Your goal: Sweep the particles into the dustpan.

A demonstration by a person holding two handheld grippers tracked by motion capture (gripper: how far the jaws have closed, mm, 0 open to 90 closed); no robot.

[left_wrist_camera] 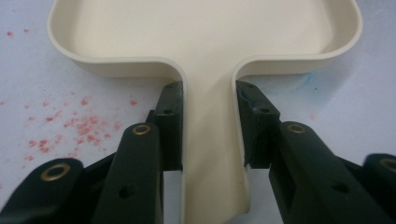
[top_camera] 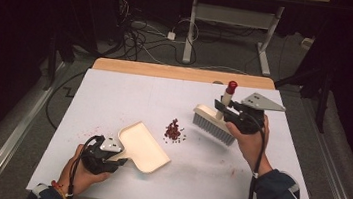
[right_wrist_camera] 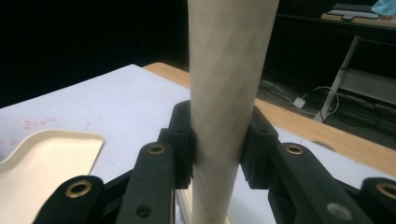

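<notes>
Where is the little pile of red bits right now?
In the high view, the pile of red bits lies mid-table on the white sheet, between the cream dustpan at its left and the brush at its right.

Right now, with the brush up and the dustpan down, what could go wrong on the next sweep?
The brush hangs beside the red crumb pile, and a hard stroke may scatter crumbs past the dustpan. The left gripper clamps only the pan's narrow handle, so its lip might lift and let crumbs slide under.

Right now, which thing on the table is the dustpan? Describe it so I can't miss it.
On the white table, look near the front left. The cream dustpan lies flat there, its handle clamped in the left gripper. Unlike the bristled brush opposite, it is a shallow rimmed tray beside dark red crumbs.
</notes>
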